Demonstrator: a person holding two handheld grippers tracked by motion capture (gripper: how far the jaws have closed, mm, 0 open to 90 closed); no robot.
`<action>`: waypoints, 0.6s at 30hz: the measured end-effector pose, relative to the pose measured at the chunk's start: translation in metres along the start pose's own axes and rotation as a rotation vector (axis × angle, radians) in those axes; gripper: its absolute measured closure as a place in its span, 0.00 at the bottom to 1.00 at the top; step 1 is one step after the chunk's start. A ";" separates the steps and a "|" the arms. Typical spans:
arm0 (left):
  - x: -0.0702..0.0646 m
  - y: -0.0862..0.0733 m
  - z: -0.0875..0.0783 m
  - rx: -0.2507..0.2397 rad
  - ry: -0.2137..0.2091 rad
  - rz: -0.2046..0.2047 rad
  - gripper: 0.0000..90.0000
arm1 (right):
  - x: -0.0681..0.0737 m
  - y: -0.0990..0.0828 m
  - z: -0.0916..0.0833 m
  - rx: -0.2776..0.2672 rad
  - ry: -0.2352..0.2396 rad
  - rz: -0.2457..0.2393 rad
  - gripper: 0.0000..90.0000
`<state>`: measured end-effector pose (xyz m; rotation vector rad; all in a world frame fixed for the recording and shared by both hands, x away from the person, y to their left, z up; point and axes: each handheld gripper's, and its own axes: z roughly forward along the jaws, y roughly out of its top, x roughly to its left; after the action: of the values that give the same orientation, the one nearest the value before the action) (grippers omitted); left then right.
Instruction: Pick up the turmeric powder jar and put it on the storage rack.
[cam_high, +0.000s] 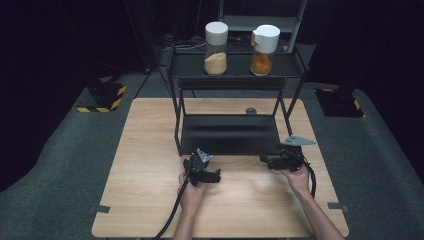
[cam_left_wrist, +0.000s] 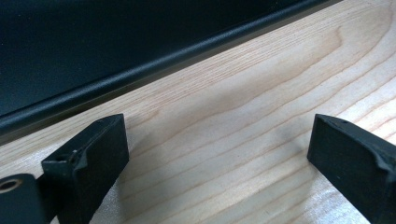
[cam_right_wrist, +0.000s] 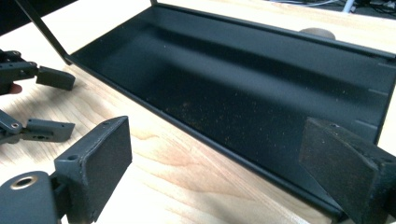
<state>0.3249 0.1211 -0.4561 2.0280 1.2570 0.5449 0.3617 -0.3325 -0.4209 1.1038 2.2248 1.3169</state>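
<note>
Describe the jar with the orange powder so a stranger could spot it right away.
Find the black metal rack at the table's far edge. On its top shelf stand two white-lidded jars; the orange powder jar is the right one, while its neighbour holds pale tan powder.

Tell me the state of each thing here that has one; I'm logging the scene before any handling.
Left hand-held gripper: open, nothing between its jaws, low over the table.
Right hand-held gripper: open, empty, by the rack's front edge.
Jar of pale powder: capped, upright on the rack's top shelf.
Jar of orange powder: capped, upright on the same shelf.
Rack's bottom shelf: bare.
</note>
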 end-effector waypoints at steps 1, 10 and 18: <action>0.000 0.000 0.000 0.000 0.000 0.000 0.06 | 0.001 0.000 0.001 0.006 -0.003 -0.001 0.10; 0.000 0.000 0.000 0.000 0.000 0.000 0.06 | 0.006 -0.004 0.007 0.031 -0.013 -0.010 0.10; 0.000 0.000 0.000 0.000 0.000 0.000 0.06 | 0.007 -0.008 0.008 0.048 -0.022 -0.015 0.10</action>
<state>0.3249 0.1211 -0.4561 2.0282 1.2574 0.5443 0.3579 -0.3246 -0.4312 1.1101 2.2554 1.2456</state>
